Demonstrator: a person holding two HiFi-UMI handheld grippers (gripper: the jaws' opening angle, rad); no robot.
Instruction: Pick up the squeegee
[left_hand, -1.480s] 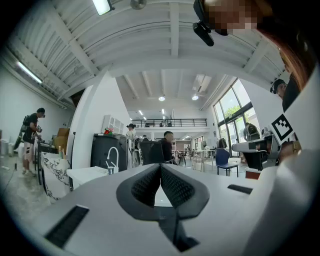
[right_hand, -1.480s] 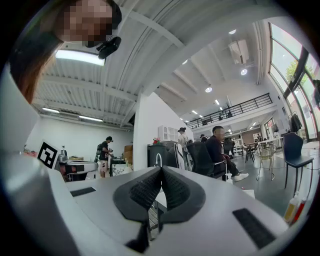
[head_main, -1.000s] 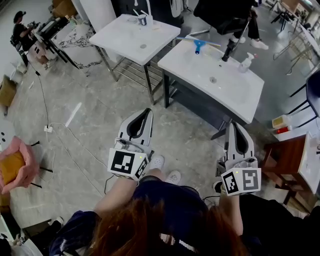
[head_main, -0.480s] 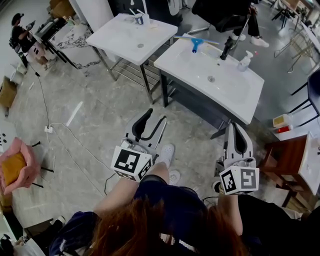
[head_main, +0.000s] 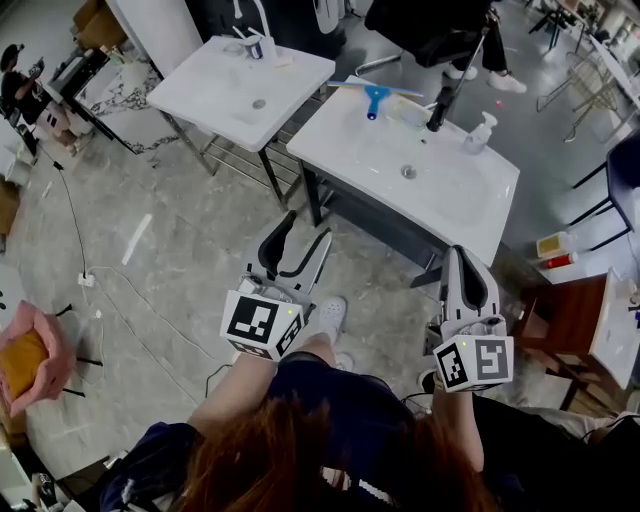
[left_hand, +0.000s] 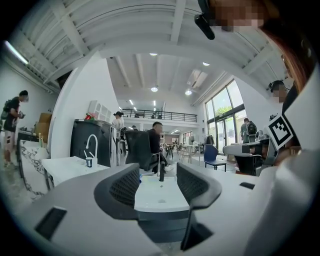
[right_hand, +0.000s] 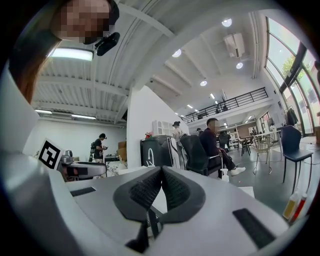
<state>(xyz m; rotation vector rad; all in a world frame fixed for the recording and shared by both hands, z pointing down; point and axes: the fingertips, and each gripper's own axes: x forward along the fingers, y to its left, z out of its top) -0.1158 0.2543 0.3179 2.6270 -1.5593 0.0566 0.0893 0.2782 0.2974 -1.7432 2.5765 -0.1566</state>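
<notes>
My left gripper (head_main: 308, 228) was clenched a second ago. Its jaws are now opening, with nothing between them but air and the sink beyond. My right gripper (head_main: 460, 252) is clenched on nothing, pads together. Both have also moved closer to the white sink surface (head_main: 470, 215), which sat farther off a second ago. I read this as the approach, with the left side getting ready to take the grasp.

The squeegee (head_main: 375, 95), blue-handled, lies at the far edge of that surface, left of the black faucet (head_main: 437, 105) and well apart from both grippers, so there is still ground to cover. A soap bottle (head_main: 478, 133) stands right of the faucet.

A second white surface (head_main: 215, 100) stands to the left, carrying a cup (head_main: 255, 46). The floor (head_main: 180, 260) is grey stone with cables trailing across it. A person sits on a chair beyond the sink.
</notes>
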